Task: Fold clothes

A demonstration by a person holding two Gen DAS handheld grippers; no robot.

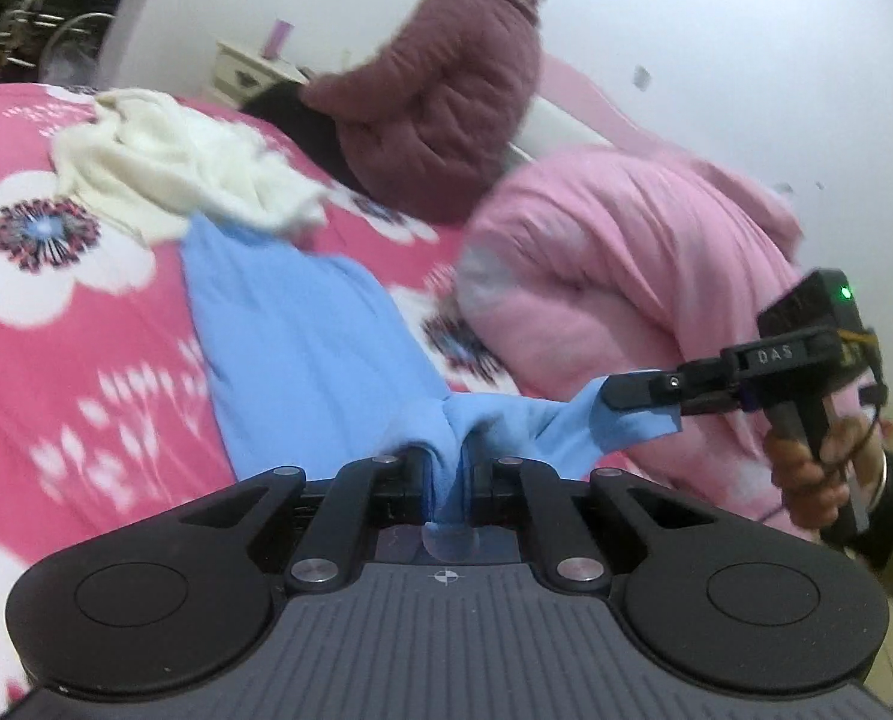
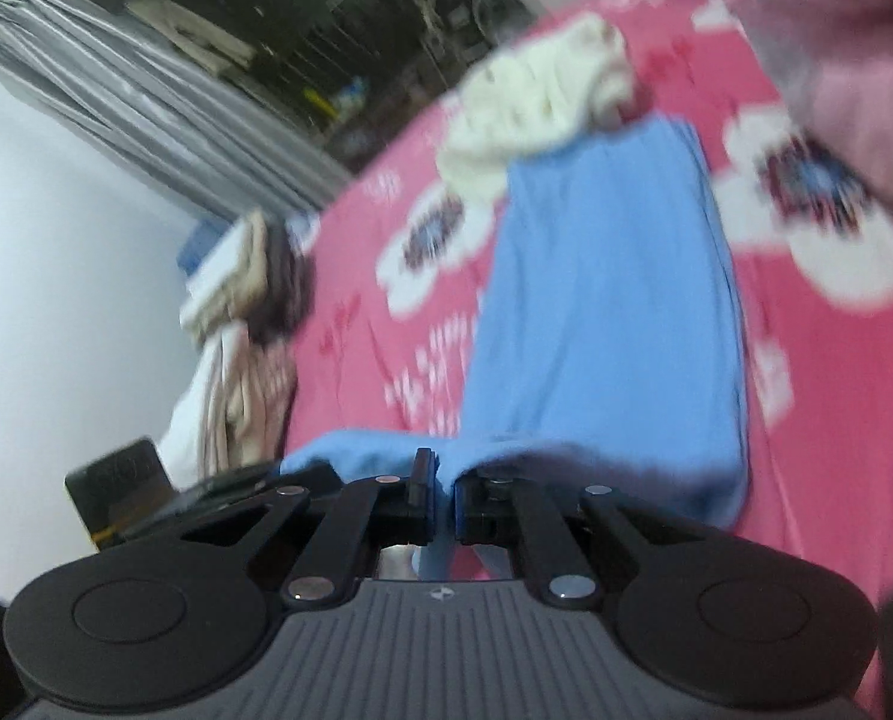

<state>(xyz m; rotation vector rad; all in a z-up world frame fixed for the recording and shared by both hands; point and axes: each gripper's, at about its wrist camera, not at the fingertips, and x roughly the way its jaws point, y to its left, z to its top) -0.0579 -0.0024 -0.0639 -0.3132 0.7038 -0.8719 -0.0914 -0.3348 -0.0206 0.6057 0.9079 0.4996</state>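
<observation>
Left gripper: jaws pinched tight on a bunched near edge of the blue garment.
Right gripper: jaws clamped on the same near edge, further right; seen side-on from the left wrist, gripped by a hand.
Blue garment: stretched long across the pink flowered bedspread, far end touching a cream garment.
Right side: pink quilt heaped.
Far side: person in a maroon jacket.
Left edge: folded clothes stacked.
</observation>
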